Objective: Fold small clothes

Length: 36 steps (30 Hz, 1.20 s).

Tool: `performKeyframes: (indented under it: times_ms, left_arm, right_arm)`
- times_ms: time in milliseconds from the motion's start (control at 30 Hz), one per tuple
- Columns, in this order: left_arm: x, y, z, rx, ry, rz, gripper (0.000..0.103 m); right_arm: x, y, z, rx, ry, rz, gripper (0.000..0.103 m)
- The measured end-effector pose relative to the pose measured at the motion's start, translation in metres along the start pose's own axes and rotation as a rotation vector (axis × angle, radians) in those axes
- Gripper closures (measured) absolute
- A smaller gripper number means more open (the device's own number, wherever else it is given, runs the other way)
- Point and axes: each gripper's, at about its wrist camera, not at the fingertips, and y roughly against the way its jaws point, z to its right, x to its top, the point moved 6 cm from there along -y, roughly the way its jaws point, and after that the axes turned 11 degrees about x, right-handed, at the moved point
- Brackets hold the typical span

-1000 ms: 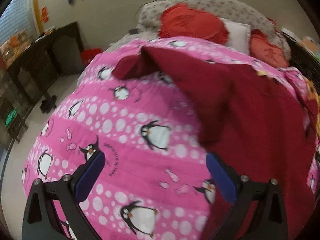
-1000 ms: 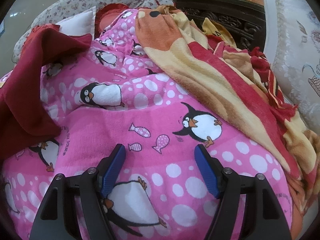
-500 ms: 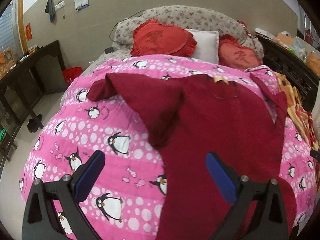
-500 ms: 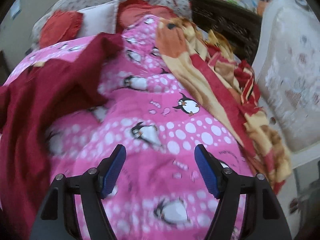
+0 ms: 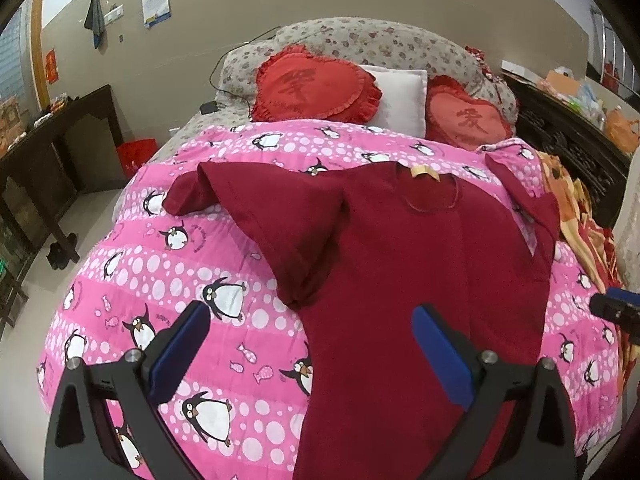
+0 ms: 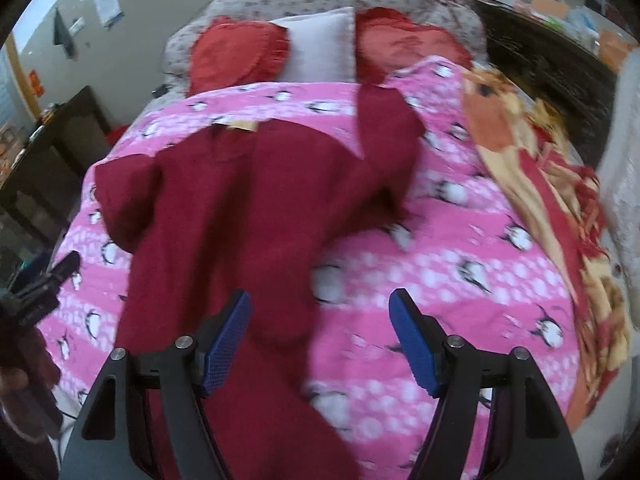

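- Both cameras have pulled back in the last second: the whole dark red T-shirt now fills the frame centre, spread on the penguin blanket.
- Left gripper and right gripper are apart, holding nothing.
- Probably spreading is done and folding the sleeves comes next.

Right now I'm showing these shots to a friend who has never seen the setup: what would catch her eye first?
Probably the dark red shirt spread collar-up across the middle of the bed, one sleeve bunched on its left side. Under it lies the loud pink penguin quilt, with two red heart cushions against the headboard. Both blue-padded tongs, left and right, hang open above the shirt's lower part, holding nothing.
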Motion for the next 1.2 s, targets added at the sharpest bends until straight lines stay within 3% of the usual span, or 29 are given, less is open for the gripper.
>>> performKeyframes:
  times_ms: [100, 300, 900, 1200]
  left_arm:
    - [0.001, -0.007, -0.002, 0.008, 0.008, -0.011, 0.0]
    - [-0.001, -0.028, -0.009, 0.034, 0.014, -0.028, 0.0]
    - [0.0, -0.069, -0.015, 0.063, 0.013, -0.057, 0.001]
    - [0.012, -0.091, -0.048, 0.053, 0.089, -0.081, 0.0]
  right_arm:
    - [0.006, -0.014, -0.024, 0.052, 0.009, -0.008, 0.053]
    - [0.015, -0.042, -0.053, 0.063, 0.036, -0.005, 0.053]
    - [0.015, -0.095, -0.053, 0.038, 0.029, -0.039, 0.053]
    - [0.018, -0.114, -0.059, 0.042, 0.04, -0.05, 0.053]
